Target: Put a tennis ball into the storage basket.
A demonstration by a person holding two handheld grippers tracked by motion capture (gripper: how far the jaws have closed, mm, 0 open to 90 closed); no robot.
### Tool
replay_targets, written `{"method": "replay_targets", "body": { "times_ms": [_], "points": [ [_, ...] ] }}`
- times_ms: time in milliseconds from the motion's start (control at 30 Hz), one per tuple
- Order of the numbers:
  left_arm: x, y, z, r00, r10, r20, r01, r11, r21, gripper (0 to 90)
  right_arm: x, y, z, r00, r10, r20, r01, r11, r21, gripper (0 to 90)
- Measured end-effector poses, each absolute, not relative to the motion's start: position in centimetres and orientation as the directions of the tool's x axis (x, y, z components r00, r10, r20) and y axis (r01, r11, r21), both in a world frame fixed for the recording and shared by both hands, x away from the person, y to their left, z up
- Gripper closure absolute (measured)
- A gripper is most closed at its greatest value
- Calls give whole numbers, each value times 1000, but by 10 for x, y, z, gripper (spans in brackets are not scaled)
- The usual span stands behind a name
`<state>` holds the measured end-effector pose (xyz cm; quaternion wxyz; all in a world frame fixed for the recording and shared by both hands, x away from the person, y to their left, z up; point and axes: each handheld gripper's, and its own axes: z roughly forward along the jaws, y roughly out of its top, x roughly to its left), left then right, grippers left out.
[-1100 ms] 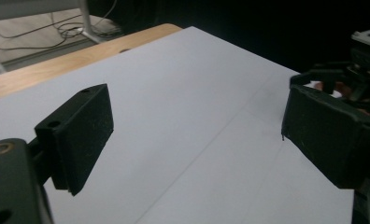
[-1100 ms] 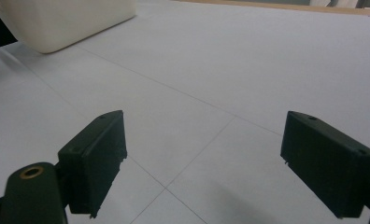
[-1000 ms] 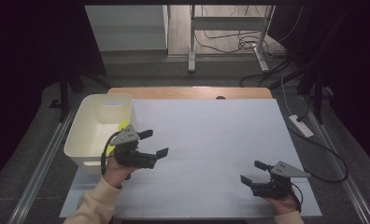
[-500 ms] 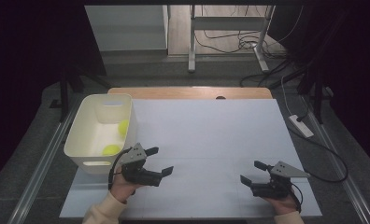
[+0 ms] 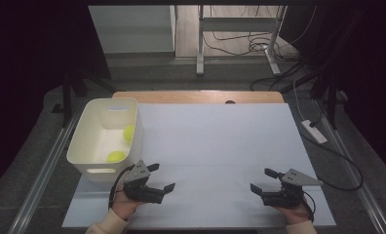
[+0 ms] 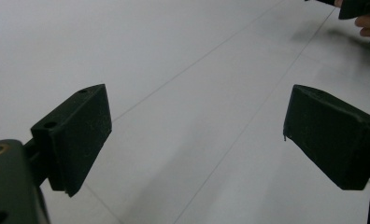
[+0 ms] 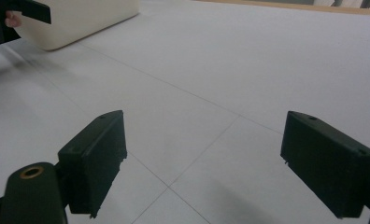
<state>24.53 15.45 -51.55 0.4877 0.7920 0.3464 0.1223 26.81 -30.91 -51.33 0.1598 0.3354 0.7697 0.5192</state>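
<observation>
While two yellow-green balls (image 5: 116, 156) lie in the cream bin (image 5: 84, 146).

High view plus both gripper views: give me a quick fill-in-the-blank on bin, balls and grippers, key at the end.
1. The white bin holds ____ yellow-green balls.
2. The bin sits at the table's ____ edge in the high view.
3. The left gripper has its jaws ____, with nothing between them.
4. The right gripper rests on the ____ mat covering the table.

Missing words: two; left; open; white
</observation>
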Motion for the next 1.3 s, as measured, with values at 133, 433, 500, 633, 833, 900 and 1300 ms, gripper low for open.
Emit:
{"method": "replay_targets", "body": {
  "times_ms": [133,433,500,633,833,900,1300],
  "points": [
    [241,162,-521,711,687,-148,442,-274,854,84,268,-309,-514,-726,680,102,352,241,904,142],
    [234,176,-531,684,711,-161,470,-261,843,87,269,-308,-514,-725,680,103,356,243,902,142],
    [233,178,-532,681,713,-164,472,-257,843,87,269,-308,-514,-726,679,104,357,244,902,142],
    [232,179,-533,681,713,-169,473,-252,844,88,268,-307,-515,-731,674,103,356,248,901,142],
    [233,179,-533,685,708,-171,470,-250,846,88,269,-307,-515,-734,670,110,361,248,899,142],
    [233,179,-532,686,708,-171,468,-249,848,87,269,-307,-516,-735,669,110,361,250,899,142],
    [233,179,-531,690,705,-166,461,-251,852,88,269,-308,-516,-739,664,112,362,252,897,142]
  ]
}}
